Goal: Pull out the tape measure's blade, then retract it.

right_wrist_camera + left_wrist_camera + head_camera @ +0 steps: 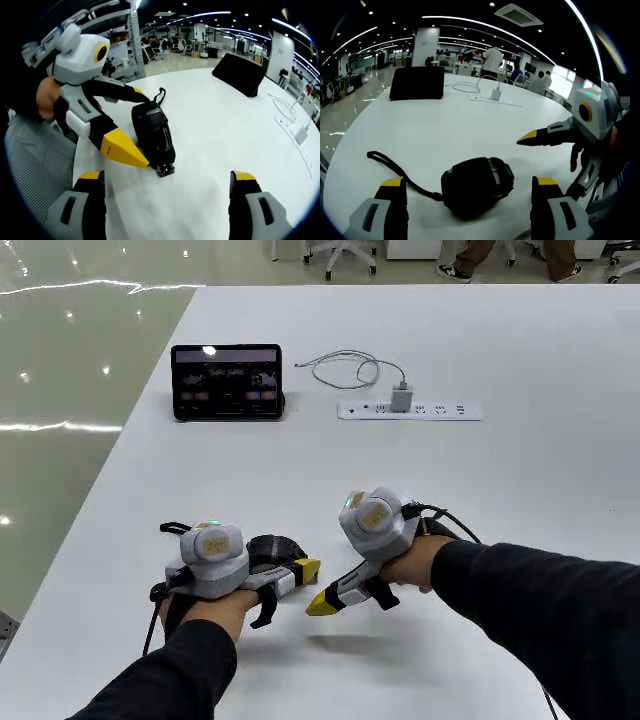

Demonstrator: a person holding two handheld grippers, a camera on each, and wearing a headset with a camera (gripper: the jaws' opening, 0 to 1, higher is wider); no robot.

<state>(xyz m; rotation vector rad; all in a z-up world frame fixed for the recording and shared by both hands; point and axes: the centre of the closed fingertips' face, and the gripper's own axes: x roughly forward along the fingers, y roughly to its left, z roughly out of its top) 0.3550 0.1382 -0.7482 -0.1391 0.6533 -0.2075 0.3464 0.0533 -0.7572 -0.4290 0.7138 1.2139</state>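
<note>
The left gripper (300,573) and right gripper (322,602) have pale grey rounded bodies, yellow-tipped jaws and black cables (450,518). Black long sleeves (540,590) cover both arms.

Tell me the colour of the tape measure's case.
The tape measure is black all over. It shows best in the left gripper view.

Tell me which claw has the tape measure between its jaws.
The left claw: the black tape measure lies between its open jaws. The right claw only points at it, apart.
</note>
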